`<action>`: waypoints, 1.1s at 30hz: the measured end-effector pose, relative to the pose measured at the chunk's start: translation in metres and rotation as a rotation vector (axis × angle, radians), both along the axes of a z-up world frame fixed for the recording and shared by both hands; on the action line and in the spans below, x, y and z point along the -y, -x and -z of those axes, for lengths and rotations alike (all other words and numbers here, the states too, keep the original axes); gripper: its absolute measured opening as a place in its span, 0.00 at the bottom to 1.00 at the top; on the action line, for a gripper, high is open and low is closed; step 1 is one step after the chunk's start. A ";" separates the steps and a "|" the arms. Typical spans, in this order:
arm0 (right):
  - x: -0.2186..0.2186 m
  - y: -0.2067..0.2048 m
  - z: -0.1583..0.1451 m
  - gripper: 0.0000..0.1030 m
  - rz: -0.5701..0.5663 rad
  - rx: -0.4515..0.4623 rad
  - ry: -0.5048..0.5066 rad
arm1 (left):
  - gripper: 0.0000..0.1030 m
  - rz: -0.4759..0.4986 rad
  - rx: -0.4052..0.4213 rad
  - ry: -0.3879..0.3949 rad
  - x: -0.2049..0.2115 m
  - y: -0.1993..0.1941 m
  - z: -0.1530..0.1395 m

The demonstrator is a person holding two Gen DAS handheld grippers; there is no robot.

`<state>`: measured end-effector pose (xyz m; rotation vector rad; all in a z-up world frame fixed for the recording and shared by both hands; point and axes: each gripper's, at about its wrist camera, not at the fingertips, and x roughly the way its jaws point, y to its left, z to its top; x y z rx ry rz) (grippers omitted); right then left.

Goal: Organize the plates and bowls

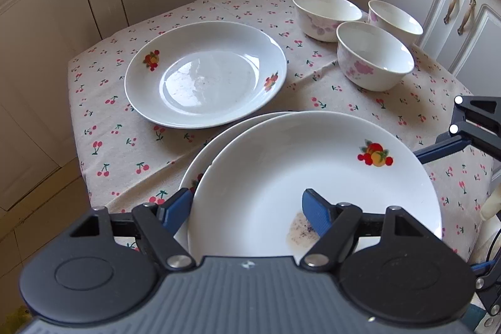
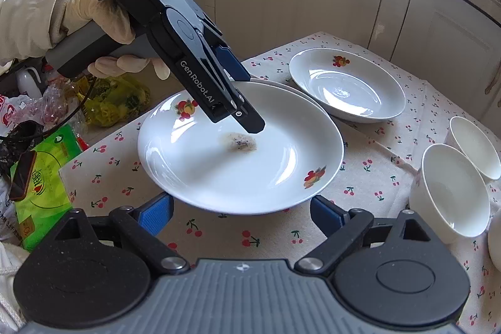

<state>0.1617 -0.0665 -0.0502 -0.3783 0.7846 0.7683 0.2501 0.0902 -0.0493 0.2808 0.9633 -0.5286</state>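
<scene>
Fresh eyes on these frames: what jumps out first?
The brownish smear in the top white fruit-print plate, stacked on another near the table's front. The left gripper straddles that plate's rim. White pink-flowered bowls cluster at the far right.

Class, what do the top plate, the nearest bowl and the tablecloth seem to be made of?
Top plate: likely glazed ceramic; glossy white, sharp reflections, fruit decal.
Nearest bowl: probably glazed porcelain; smooth white sheen.
Tablecloth: woven fabric, matte, creased, cherry print.
</scene>
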 end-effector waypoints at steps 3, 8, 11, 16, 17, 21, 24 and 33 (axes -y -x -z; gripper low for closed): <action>-0.001 0.000 0.000 0.94 0.005 0.004 0.003 | 0.75 -0.003 0.010 -0.006 -0.001 0.001 -0.001; 0.002 0.002 -0.004 0.98 0.021 0.028 -0.012 | 0.78 -0.019 0.023 -0.003 -0.003 0.000 -0.002; 0.006 0.001 -0.010 1.00 0.043 0.042 -0.028 | 0.79 -0.020 0.033 -0.014 -0.005 0.001 -0.002; 0.011 0.003 -0.015 1.00 0.066 0.065 -0.019 | 0.80 -0.039 0.036 0.049 -0.012 0.003 -0.009; 0.011 0.004 -0.016 1.00 0.070 0.068 -0.016 | 0.80 -0.040 0.041 0.062 -0.012 0.005 -0.011; 0.014 0.004 -0.017 1.00 0.097 0.076 -0.013 | 0.81 -0.038 0.076 0.072 -0.008 0.015 -0.019; 0.017 0.004 -0.020 1.00 0.124 0.084 -0.017 | 0.82 -0.034 0.099 0.085 -0.004 0.023 -0.024; 0.034 0.008 -0.027 1.00 0.192 0.115 -0.043 | 0.84 -0.036 0.174 0.113 0.000 0.052 -0.039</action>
